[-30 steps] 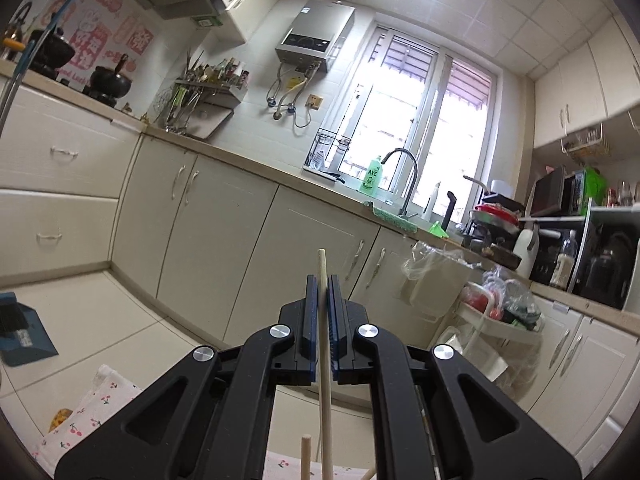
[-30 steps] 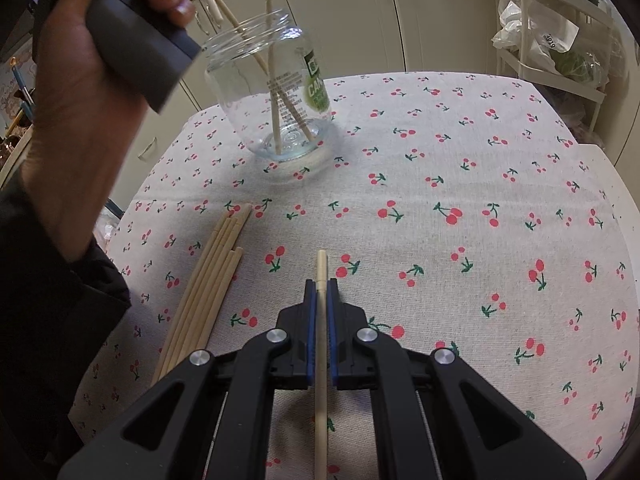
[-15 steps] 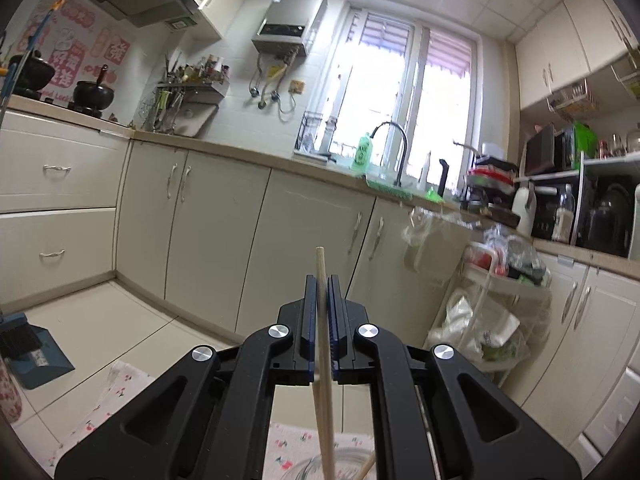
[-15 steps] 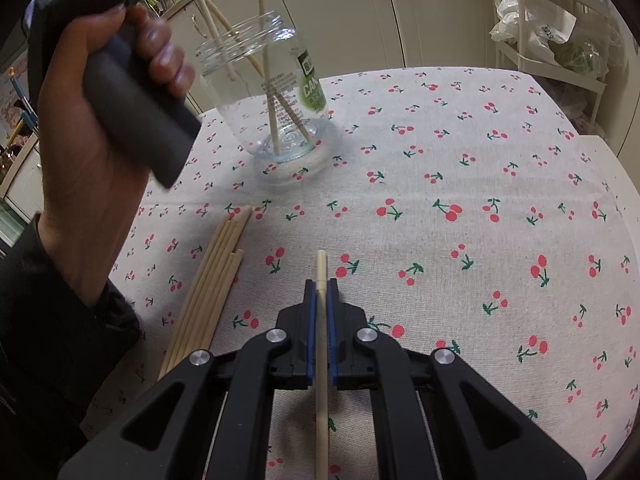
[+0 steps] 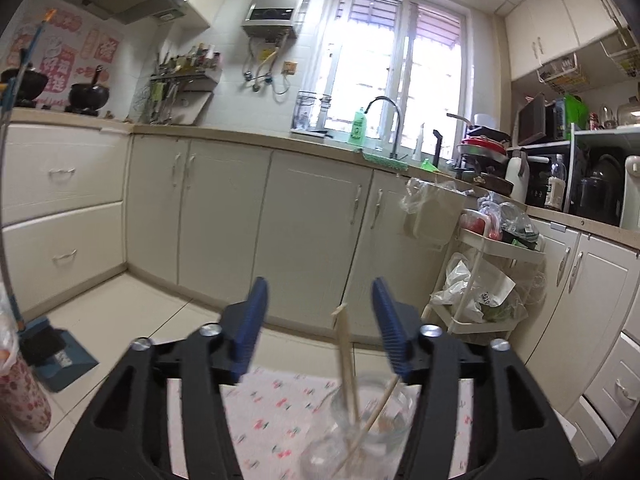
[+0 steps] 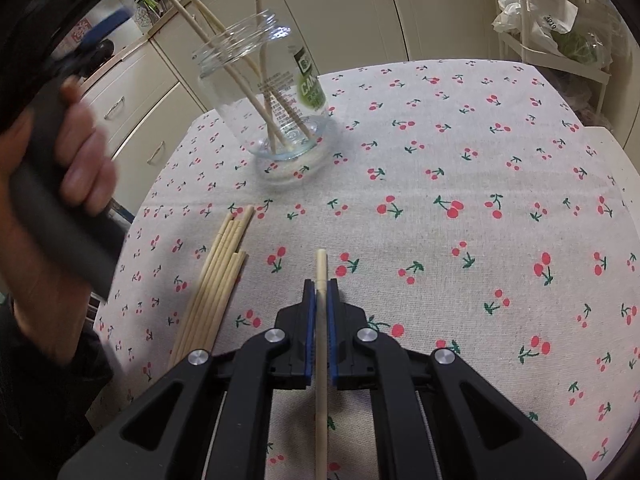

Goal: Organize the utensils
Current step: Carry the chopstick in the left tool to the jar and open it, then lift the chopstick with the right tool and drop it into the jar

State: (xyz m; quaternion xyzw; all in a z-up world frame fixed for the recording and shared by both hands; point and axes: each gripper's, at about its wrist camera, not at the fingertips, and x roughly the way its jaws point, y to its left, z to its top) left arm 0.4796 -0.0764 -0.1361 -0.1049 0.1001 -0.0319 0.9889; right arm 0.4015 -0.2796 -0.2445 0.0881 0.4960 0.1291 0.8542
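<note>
Our left gripper [image 5: 320, 328] is opening above the jar [image 6: 264, 92], dropping its chopstick [image 5: 346, 364]; our right gripper [image 6: 320, 292] clamps another chopstick [image 6: 321, 320], ready to follow.

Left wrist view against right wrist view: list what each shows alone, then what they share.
Only the left wrist view: the left gripper, jaws opening, a loose chopstick between them, and the kitchen sink tap. Only the right wrist view: the right gripper shut on a chopstick, a chopstick bundle lying on the cloth, and the person's hand. Both: the glass jar of chopsticks and the cherry tablecloth.
</note>
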